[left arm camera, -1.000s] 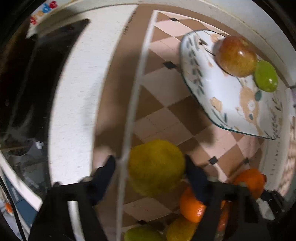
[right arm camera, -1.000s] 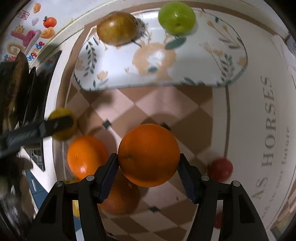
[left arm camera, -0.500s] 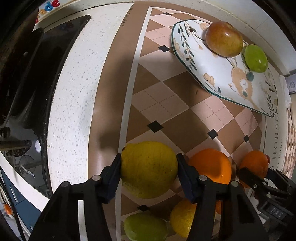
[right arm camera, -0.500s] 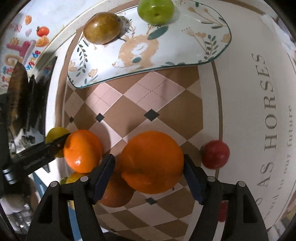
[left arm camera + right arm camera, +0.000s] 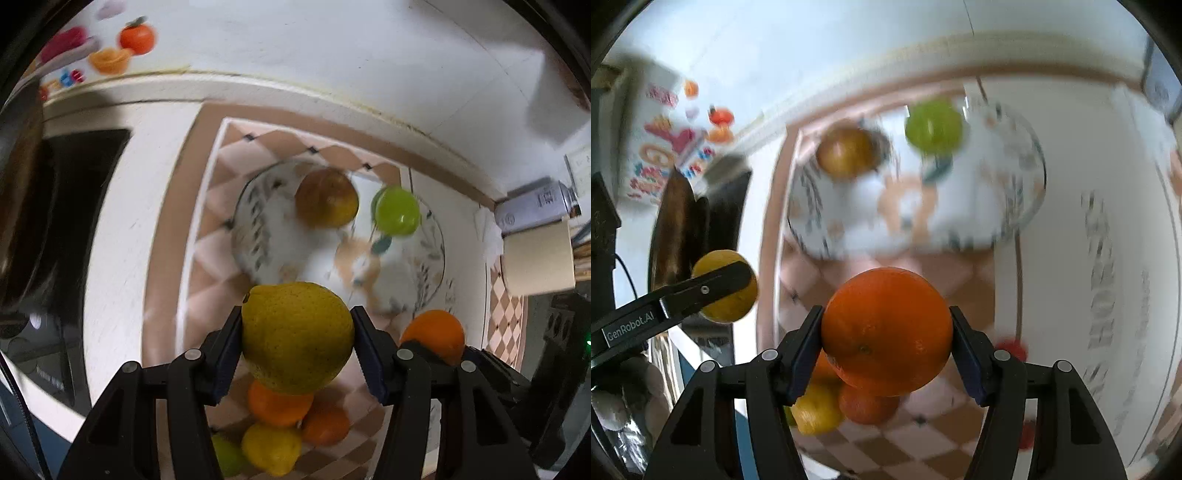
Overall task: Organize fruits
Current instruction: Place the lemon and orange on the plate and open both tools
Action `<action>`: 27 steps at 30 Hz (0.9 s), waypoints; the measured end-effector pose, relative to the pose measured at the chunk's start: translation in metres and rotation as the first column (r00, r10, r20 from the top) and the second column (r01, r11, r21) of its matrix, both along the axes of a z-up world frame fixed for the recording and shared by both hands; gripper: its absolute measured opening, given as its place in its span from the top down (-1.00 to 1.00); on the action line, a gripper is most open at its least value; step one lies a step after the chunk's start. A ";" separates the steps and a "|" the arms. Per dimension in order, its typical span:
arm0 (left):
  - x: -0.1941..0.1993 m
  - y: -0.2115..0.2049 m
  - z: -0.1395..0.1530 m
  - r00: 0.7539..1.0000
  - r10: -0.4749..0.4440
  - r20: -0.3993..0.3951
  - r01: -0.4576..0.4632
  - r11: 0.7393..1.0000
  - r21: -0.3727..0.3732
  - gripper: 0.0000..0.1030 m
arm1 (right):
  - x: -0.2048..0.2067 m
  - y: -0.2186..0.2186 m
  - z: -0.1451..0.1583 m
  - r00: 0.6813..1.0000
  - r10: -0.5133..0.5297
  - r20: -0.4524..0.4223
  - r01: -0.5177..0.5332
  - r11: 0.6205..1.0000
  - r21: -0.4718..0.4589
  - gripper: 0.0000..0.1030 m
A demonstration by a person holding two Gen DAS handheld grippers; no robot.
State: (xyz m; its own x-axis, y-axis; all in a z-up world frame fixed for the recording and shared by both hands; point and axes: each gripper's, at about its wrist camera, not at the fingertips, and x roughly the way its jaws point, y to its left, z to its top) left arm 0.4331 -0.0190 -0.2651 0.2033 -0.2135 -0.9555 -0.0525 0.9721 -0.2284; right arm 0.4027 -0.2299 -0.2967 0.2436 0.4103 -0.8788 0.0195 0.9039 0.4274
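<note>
At the left, a yellow citrus fruit [image 5: 295, 336] is clamped between the jaws of the left gripper [image 5: 297, 345], the pads being pressed on its two flanks so that it is carried clear of the desk [image 5: 122, 236]; the same fruit is seen from the side in the right wrist view, crossed by one finger of that gripper. Below it, a loose cluster of oranges and yellow fruits [image 5: 284, 424] is left on the chequered mat [image 5: 207, 258], evidently the stock yet to be sorted. In the centre, beyond the cluster, a patterned plate [image 5: 1015, 206] is set on the mat, with a brownish pear-like fruit [image 5: 846, 151] and a green fruit [image 5: 932, 123] resting near its far rim; it is judged to be the collecting place. At the right, an orange [image 5: 886, 330] is held by the right gripper [image 5: 886, 349], whose jaws have just been closing on its sides. Both fruits are held high and pointed toward the plate, presumably for transfer. A small red fruit [image 5: 1010, 349] lies apart at the mat's right edge.
</note>
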 end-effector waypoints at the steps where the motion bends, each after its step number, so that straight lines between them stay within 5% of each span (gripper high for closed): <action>1: 0.015 -0.002 -0.007 1.000 -0.003 -0.020 0.003 1.000 0.008 -0.05 | 0.009 -0.001 0.001 1.000 -0.002 0.004 0.002 1.000 -0.007 -0.31; 10: 0.079 -0.008 -0.059 0.982 0.009 -0.191 0.000 0.999 0.045 -0.05 | 0.079 -0.007 -0.043 0.996 0.024 -0.086 -0.028 0.999 -0.044 -0.31; 24: 0.081 -0.011 -0.085 0.972 -0.015 -0.236 0.019 1.000 0.014 -0.06 | 0.106 0.000 -0.074 0.987 0.081 -0.140 -0.095 0.991 -0.094 -0.34; 27: 0.076 -0.012 -0.083 0.975 -0.031 -0.222 0.035 0.999 0.016 -0.10 | 0.107 -0.001 -0.072 0.986 0.079 -0.147 -0.092 0.993 -0.079 -0.60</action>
